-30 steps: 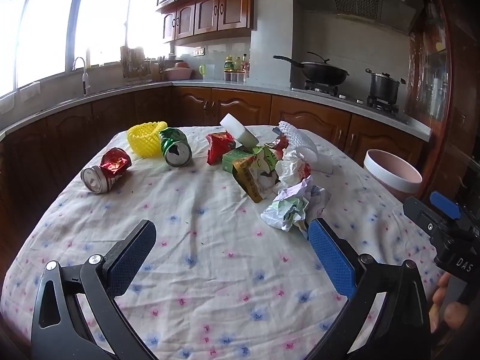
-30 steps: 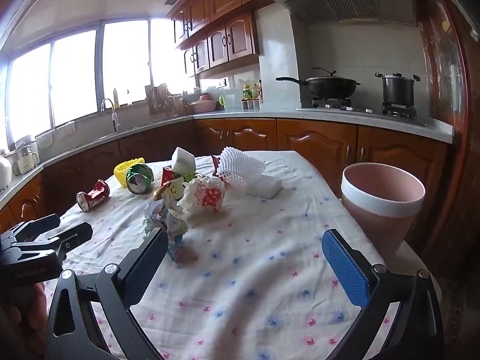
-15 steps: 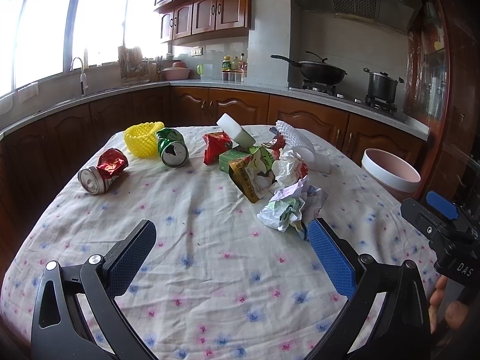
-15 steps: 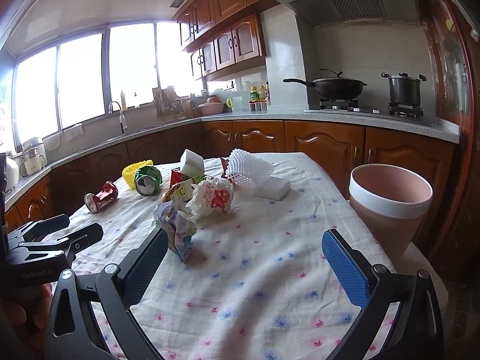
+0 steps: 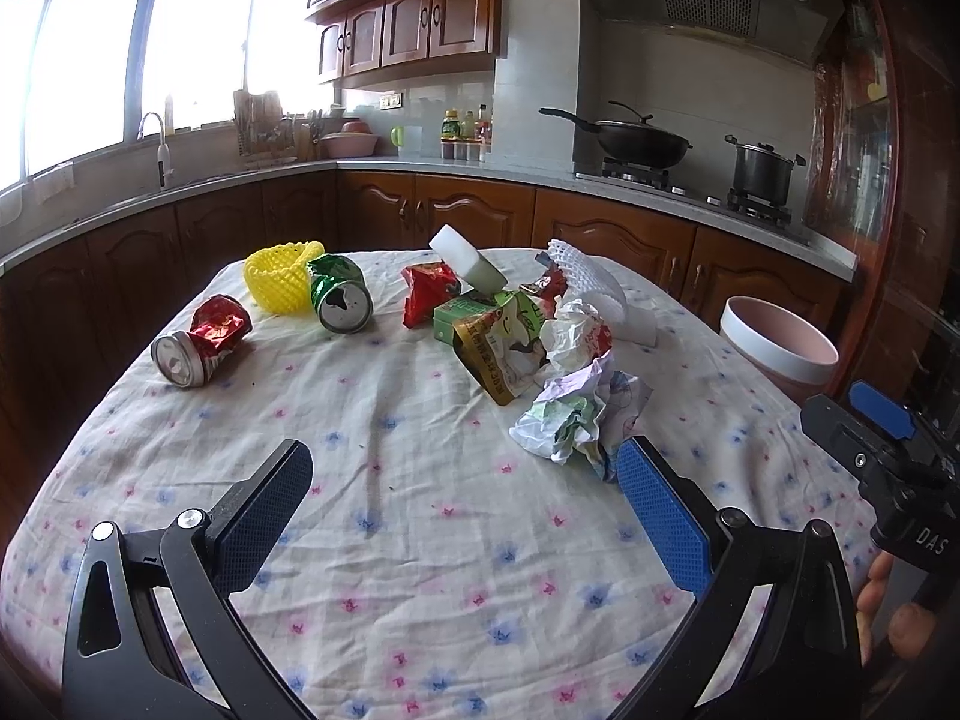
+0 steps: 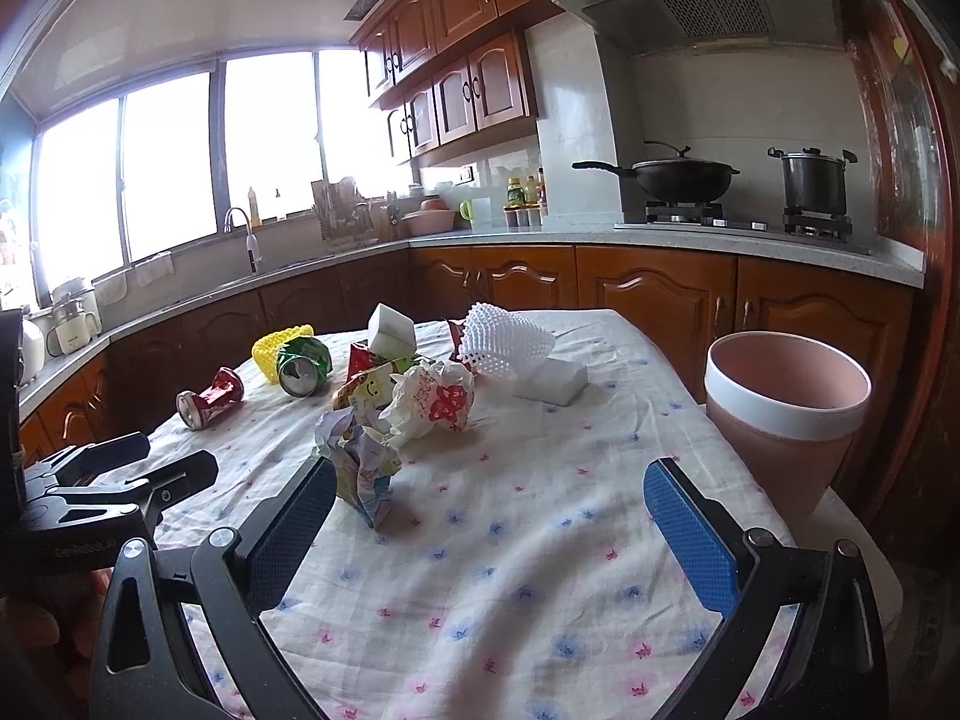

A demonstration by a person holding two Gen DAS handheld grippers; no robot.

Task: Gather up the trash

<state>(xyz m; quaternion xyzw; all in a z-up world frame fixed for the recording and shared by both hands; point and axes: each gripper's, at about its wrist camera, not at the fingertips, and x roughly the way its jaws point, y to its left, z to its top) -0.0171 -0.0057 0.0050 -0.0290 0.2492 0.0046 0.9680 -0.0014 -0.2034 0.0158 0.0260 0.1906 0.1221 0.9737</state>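
Note:
Trash lies on a flowered tablecloth: a crushed red can, a crushed green can, a yellow foam net, a red wrapper, a torn carton, crumpled paper, a white foam net and white sponge blocks. A pink bin stands at the table's right edge. My left gripper is open and empty, near the crumpled paper. My right gripper is open and empty, with the crumpled paper by its left finger.
Wooden cabinets and a grey counter run behind the table, with a sink tap, a wok and a pot on the stove. The other gripper's body shows at each view's edge.
Both grippers have drawn slightly back and tilted up, so the trash sits a little lower and farther in view. Both stay open. Nothing on the table has moved.

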